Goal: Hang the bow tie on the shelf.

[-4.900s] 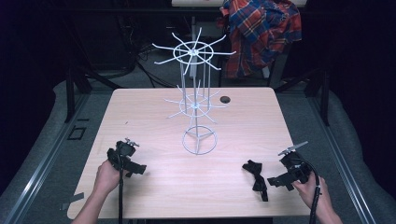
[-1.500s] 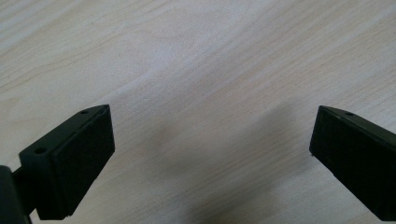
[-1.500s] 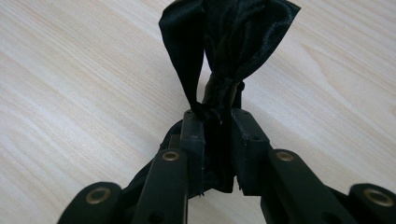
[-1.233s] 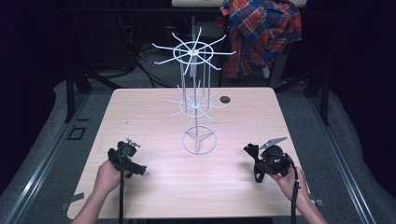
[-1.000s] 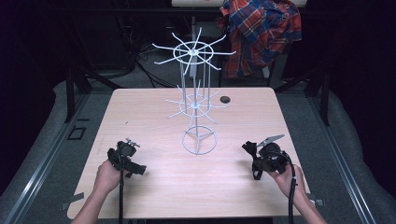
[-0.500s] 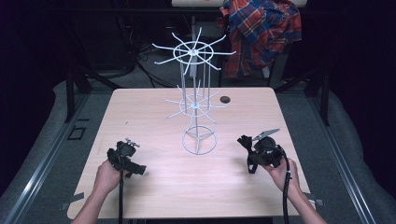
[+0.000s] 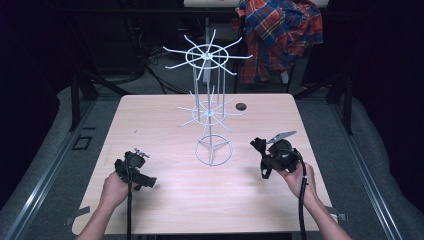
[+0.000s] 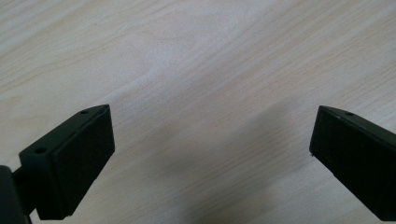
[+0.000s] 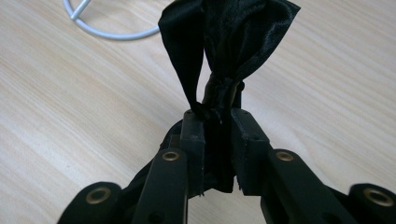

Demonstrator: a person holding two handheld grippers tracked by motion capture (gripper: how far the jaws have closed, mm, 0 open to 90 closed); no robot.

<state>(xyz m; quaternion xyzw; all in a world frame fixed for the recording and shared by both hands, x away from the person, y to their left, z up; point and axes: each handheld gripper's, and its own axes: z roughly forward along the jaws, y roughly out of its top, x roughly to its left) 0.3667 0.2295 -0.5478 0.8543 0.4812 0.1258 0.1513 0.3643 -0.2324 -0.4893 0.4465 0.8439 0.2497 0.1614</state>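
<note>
Bow tie (image 9: 229, 51), black satin, clamped at its knot between the jaws of the right gripper (image 9: 219, 123); loops fanning up beyond the pads, clear of the table (image 7: 165, 120). Seen from above as a dark bunch at the front of the right gripper (image 7: 274, 156), held near the table's right side, just right of the rack's ring base. Part of that ring base visible past the tie in the right gripper view.

Left gripper (image 8: 210, 154): jaws wide apart, nothing between them, bare wood grain below. In the high view, left gripper (image 7: 133, 169) parked low at the near left of the table, well apart from the rack.

Wire display rack (image 7: 210, 107), white, upright at mid-table: round foot, a lower tier of radiating hooks, a wider upper tier above. No item on any hook. Small dark round object (image 7: 241, 106) on the table behind the rack; not identifiable. Plaid shirt (image 7: 280, 35) hanging beyond the far edge.

Step judged: carry phase, tie picked up and en route to the rack. Next move likely calls for raising the tie to hook height, orienting its strap or loop over a hook tip, then releasing. Risk: slippery satin, thin hooks, light rack prone to tipping if nudged.
</note>
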